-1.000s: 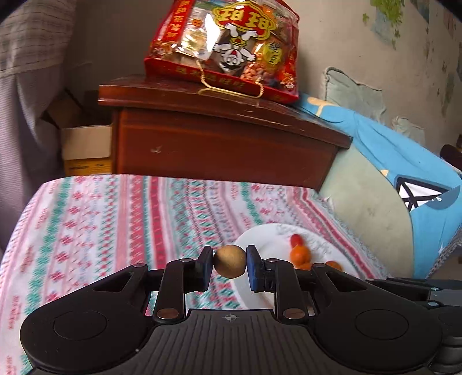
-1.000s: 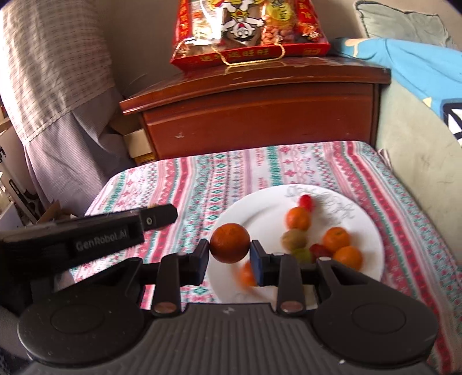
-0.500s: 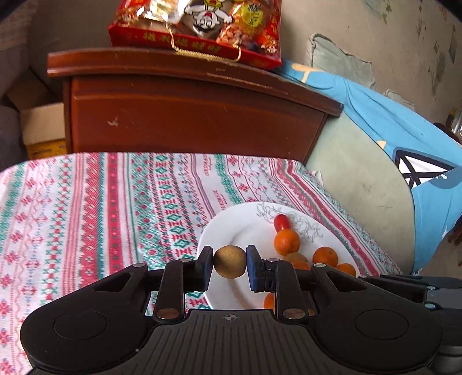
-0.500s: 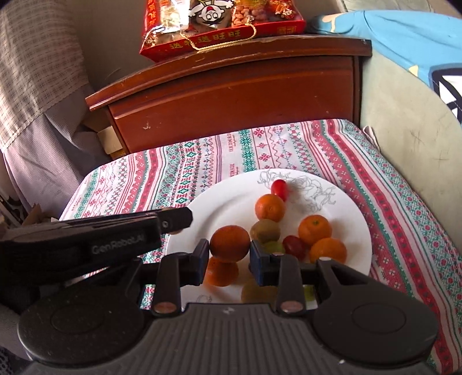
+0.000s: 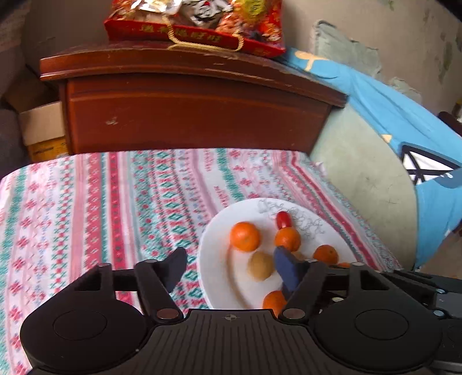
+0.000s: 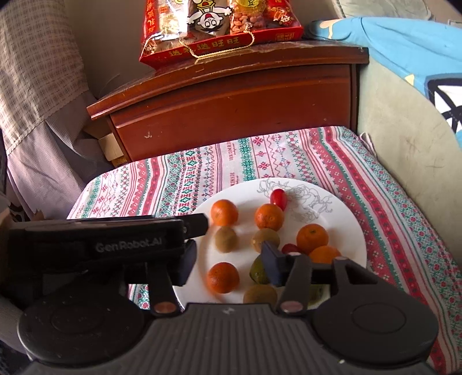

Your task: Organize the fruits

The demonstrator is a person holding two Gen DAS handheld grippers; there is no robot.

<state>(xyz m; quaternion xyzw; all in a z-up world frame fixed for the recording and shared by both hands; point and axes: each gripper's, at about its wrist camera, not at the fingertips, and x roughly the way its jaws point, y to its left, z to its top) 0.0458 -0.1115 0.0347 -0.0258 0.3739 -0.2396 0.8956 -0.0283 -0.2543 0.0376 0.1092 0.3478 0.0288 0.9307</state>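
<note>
"GenRobot.AI" stands in pale letters on the black left gripper (image 6: 199, 230). Yellow Chinese characters run along the red snack bag (image 6: 219, 31) on the brown wooden cabinet (image 6: 231, 101); unreadable to me.

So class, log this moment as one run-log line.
left gripper: opening, kiwi dropped on plate | right gripper: opening, orange dropped on plate

Round white glazed ceramic plate (image 6: 343, 230), glossy and smooth, with fine grey line drawing at far edge. Woven cotton-like tablecloth of red, green and white bands (image 6: 317, 155) over the worktop, matt. Dark red-brown wooden cabinet (image 6: 236, 106), varnished to a sheen, scuffed and chipped along top edge. Shiny red crinkled plastic snack bag (image 6: 219, 26) with gold cord. Dimpled, slightly glossy orange mandarins (image 6: 223, 212); dull brown fuzzy-looking round fruit (image 5: 260, 265). Matt black ribbed plastic tool bodies (image 5: 231, 340).
</note>
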